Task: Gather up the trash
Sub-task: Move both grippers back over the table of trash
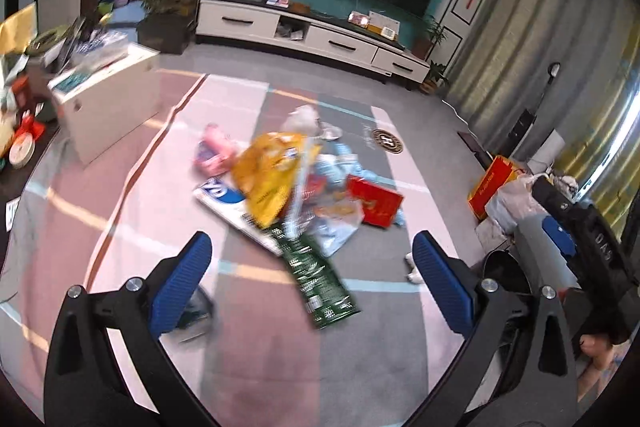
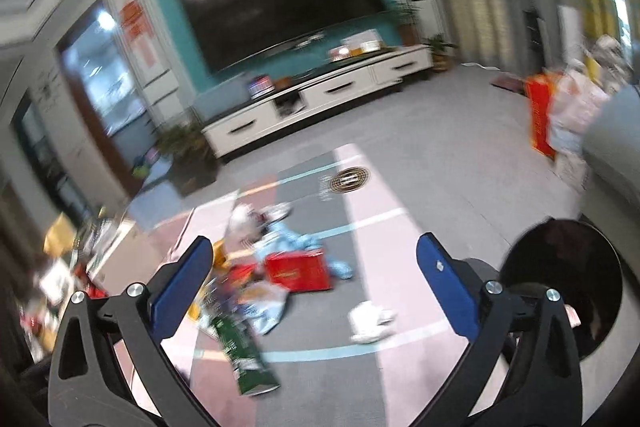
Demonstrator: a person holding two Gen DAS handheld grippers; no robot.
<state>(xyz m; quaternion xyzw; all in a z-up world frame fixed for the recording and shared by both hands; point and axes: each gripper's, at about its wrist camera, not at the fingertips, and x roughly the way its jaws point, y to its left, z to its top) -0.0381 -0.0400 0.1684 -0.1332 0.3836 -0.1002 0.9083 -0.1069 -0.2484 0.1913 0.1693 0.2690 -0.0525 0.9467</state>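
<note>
On the striped rug (image 1: 120,211), trash pile is sitting mid-floor: yellow snack bag (image 1: 268,175) lying on top, green wrapper (image 1: 318,283) sticking out toward the cameras, red box (image 1: 374,201) at the pile's right edge, pink packet (image 1: 214,151) at its left. Left gripper (image 1: 312,263) is hovering above the pile, fingers spread wide, holding nothing. Right gripper (image 2: 314,267) is likewise gaping, empty, looking over the same red box (image 2: 298,271) and green wrapper (image 2: 244,355). Crumpled white tissue (image 2: 370,321) is lying apart from the pile, near the black bin (image 2: 560,279) showing at right. Both views are showing motion blur.
</note>
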